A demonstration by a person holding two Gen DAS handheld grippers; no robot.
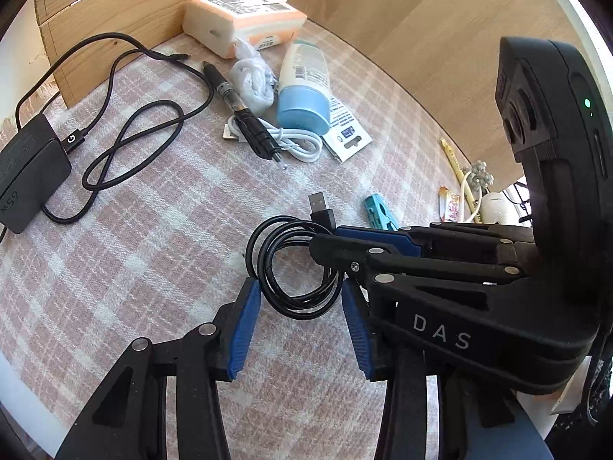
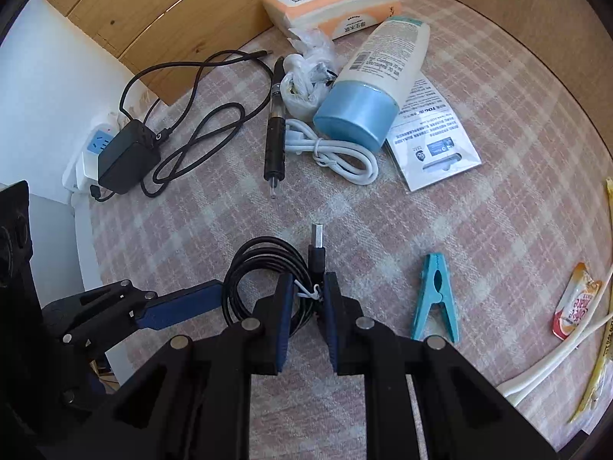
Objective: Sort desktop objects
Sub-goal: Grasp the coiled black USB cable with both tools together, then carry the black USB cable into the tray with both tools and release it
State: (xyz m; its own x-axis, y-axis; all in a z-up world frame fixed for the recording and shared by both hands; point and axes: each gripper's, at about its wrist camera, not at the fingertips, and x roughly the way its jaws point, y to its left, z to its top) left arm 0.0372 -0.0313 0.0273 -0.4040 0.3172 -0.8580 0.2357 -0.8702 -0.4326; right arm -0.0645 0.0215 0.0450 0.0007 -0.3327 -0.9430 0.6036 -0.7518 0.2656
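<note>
Coiled black cable on checked cloth, right gripper clamping its tied side beside the USB plug, left gripper spread open straddling the coil's other edge

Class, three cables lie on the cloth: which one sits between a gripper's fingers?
The coiled black USB cable, between the right hand-held gripper fingers; the white cable and the charger's cable lie apart.
</note>
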